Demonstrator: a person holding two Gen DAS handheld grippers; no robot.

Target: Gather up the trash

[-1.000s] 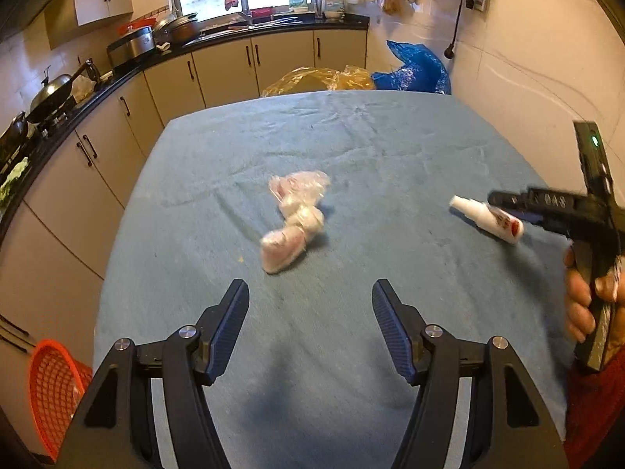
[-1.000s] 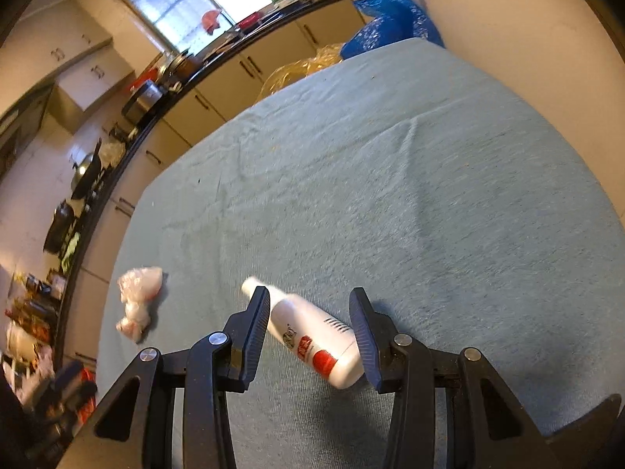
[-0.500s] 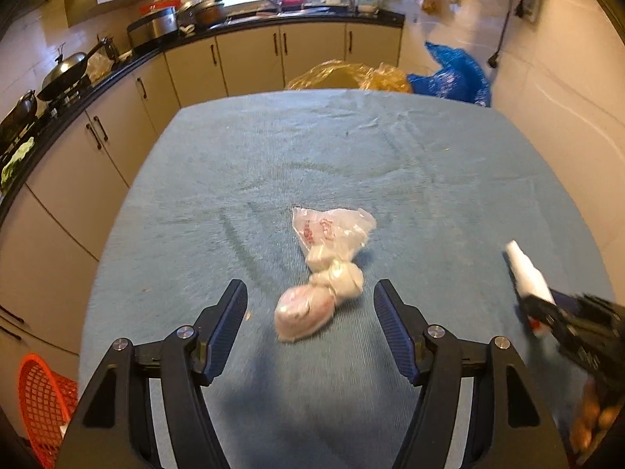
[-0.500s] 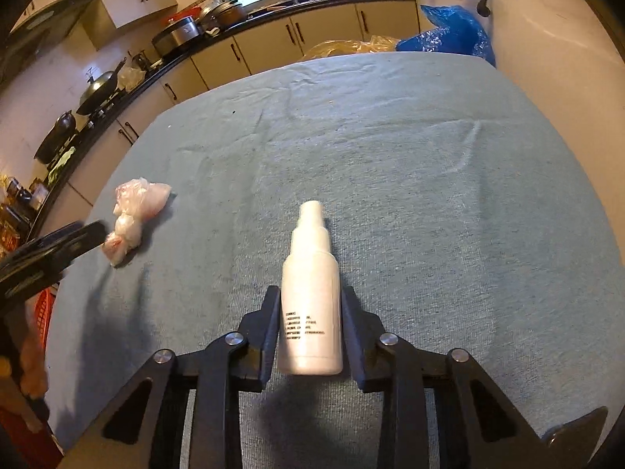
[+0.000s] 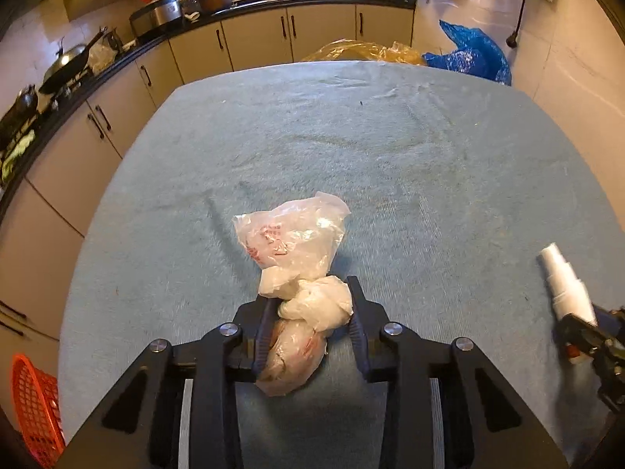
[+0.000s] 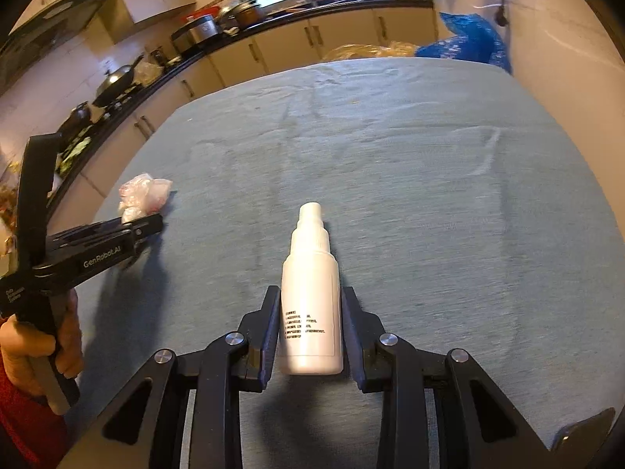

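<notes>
Two grippers, each with something caught. The left gripper point(image 5: 310, 305) has just been closing, and its fingers point(image 5: 263, 336) now squeeze the knotted plastic bag point(image 5: 300, 273), which sits on the blue-covered worktop point(image 5: 390, 156) with its loose end poking forward. The right gripper point(image 6: 310, 305) is clamped on the white spray bottle point(image 6: 312, 297), nozzle pointing away. An orange basket point(image 5: 35, 402) sits low at the left.

Crinkled translucent plastic bag point(image 5: 300, 250); smooth glossy white plastic bottle point(image 6: 310, 305); matt blue terry tablecloth point(image 5: 390, 164).
</notes>
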